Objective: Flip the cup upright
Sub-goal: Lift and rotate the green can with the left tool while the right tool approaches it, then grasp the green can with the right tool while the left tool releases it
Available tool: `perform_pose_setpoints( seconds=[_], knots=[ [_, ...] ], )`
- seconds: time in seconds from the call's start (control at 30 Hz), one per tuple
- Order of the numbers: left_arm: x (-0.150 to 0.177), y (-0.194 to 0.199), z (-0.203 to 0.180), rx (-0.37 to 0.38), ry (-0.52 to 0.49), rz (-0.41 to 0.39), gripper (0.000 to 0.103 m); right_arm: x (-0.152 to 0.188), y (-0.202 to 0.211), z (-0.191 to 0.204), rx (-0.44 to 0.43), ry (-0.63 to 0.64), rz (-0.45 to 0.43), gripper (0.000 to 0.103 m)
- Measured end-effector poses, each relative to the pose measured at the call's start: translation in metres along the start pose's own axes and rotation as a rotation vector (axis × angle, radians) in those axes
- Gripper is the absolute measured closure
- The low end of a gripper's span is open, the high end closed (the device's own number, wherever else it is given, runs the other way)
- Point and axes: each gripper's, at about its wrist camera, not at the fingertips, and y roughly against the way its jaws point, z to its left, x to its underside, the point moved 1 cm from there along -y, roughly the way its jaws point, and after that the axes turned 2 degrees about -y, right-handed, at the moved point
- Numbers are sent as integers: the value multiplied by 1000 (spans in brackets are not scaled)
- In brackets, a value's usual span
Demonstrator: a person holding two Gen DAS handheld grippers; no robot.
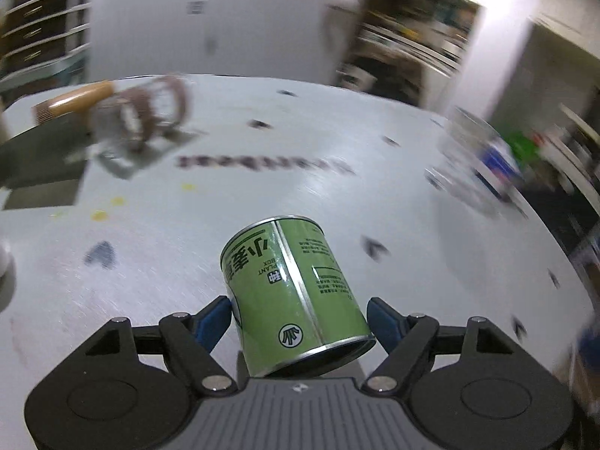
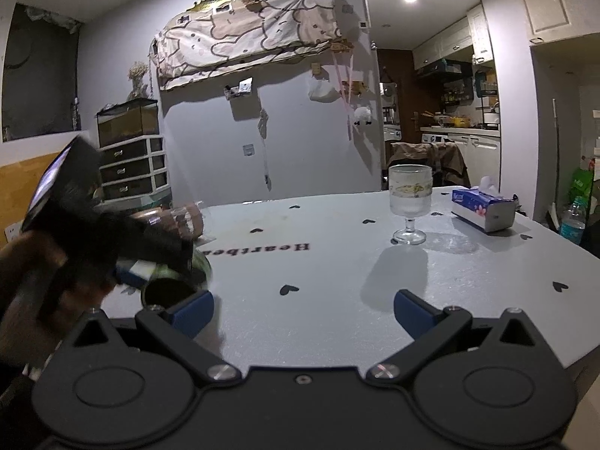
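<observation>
Nearest my left gripper, the green printed tin cup with bare metal rims sits between the blue finger pads. The left pad seems to touch its wall; the right pad stands just clear, so I read the jaws as spread around it, not yet pinching. The cup is tilted, its open mouth turned toward the gripper body and its closed end pointing away, print upside down. I judge it light, stiff and thin-walled, with a glossy label that could slip, so I would squeeze across the middle of the wall, off the raised seam.

My right gripper hovers over the pale grey table with black hearts, fingers wide apart and holding nothing.

Farther off stand a clear stemmed glass and a blue tissue pack, well apart from the cup.
</observation>
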Motion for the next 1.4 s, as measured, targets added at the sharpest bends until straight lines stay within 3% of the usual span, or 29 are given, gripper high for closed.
perform_pose_setpoints(
  seconds=[0.1,0.27,0.4,0.53,0.63,0.77,0.93,1.07,1.17,1.4],
  knots=[
    [18,12,-13,63,-83,23,24,-3,1,-5,4,-19,-2,0],
    [39,28,-26,97,-207,51,24,-5,-3,-13,2,-51,9,0],
    [42,31,-24,100,-212,54,23,-11,-19,-16,-22,-88,48,0],
    [42,34,-21,100,-203,46,21,-30,-48,-5,-103,-89,102,0],
    [44,34,-19,82,-195,24,16,-40,-78,11,-166,-74,187,0],
    [49,36,-14,80,-174,9,15,-41,-120,38,-246,-62,368,0],
    [53,41,-10,72,-173,-4,15,-31,-151,69,-330,-40,494,0],
    [56,48,2,62,-153,-22,13,-21,-163,77,-247,3,540,0],
    [62,52,12,69,-132,-17,11,-21,-163,62,-209,-41,538,0],
    [65,63,31,9,-87,-77,11,-23,-132,17,-140,-94,494,0]
  ],
)
